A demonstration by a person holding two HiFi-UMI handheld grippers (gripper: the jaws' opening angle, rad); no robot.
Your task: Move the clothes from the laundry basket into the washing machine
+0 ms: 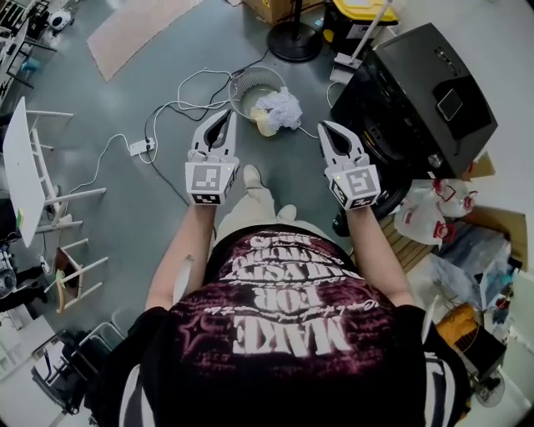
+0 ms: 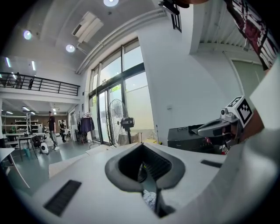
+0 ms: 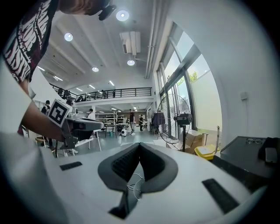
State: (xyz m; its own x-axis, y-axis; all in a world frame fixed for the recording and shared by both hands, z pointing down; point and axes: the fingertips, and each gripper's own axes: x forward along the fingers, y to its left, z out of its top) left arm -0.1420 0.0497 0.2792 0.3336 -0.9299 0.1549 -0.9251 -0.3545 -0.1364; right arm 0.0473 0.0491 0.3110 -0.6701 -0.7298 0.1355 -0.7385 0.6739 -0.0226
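A round wire laundry basket [image 1: 244,85] stands on the grey floor ahead of me, with a white garment [image 1: 280,108] and a pale yellow piece [image 1: 264,123] heaped on its near side. The black washing machine [image 1: 421,87] stands to the right. My left gripper [image 1: 225,117] and right gripper [image 1: 326,127] are held side by side above the floor, short of the basket, both shut and empty. In the left gripper view the shut left gripper [image 2: 142,145] shows a scrap of white cloth [image 2: 149,199] below it. The right gripper view shows the right gripper [image 3: 139,145] shut, with basket wire [image 3: 137,189] beneath.
A floor fan's base [image 1: 294,40] and a yellow-lidded bin [image 1: 359,17] stand beyond the basket. Cables and a power strip [image 1: 140,148] lie on the floor to the left, near a white table [image 1: 21,167]. Plastic jugs [image 1: 434,208] and boxes crowd the right side.
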